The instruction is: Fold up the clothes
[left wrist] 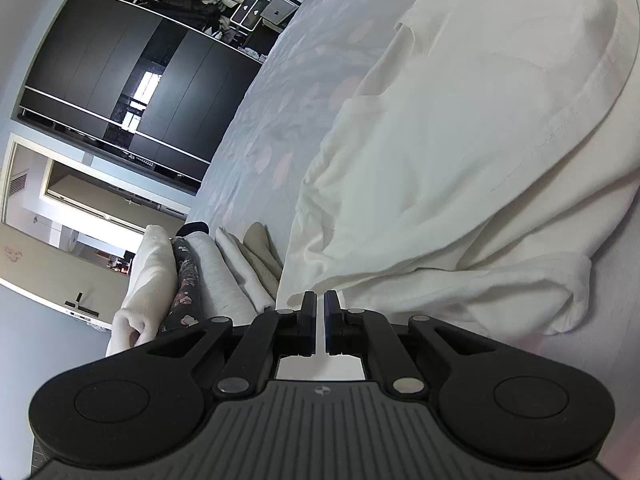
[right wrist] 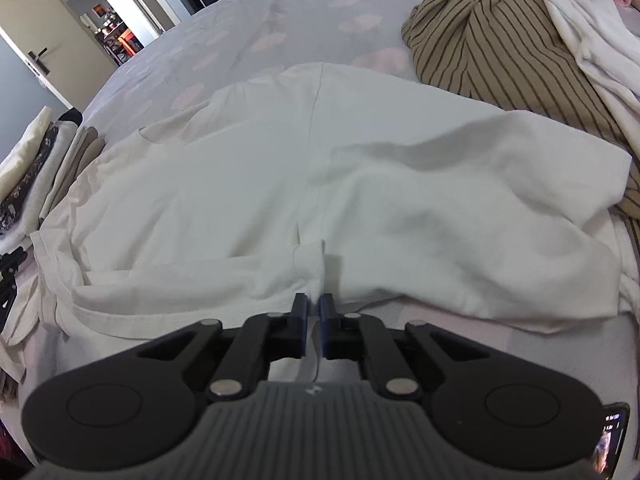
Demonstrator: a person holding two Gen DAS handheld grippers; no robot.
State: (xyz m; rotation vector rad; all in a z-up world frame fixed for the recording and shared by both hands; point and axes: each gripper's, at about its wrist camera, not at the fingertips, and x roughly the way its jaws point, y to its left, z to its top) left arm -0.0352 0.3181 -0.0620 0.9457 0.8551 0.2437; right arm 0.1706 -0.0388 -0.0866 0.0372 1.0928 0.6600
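While spread out wide across the bed sheet [right wrist: 248, 28], was held at its near edge by both grippers (the white garment [right wrist: 280, 160], that is). Left gripper [left wrist: 320, 300]: shut almost all the way, with only a thin strip of white cloth in the slit between the jaws. Right gripper [right wrist: 314, 300]: shut almost as tight, pinching a small bunched fold at the hem, close to the middle seam. Lay rumpled, with soft humps and one part folded over on the right side. Came right up beside the stack of folded clothes [right wrist: 32, 176] along its left edge (touching or not, could not tell). Lay partly over the striped garment [right wrist: 500, 52] at the far right, just beside a white fluffy cloth [right wrist: 592, 40]. Had plenty of bare sheet past the far edge for moving. Had little room to the left and right. Showed a phone [right wrist: 612, 436] low down beside the right gripper.
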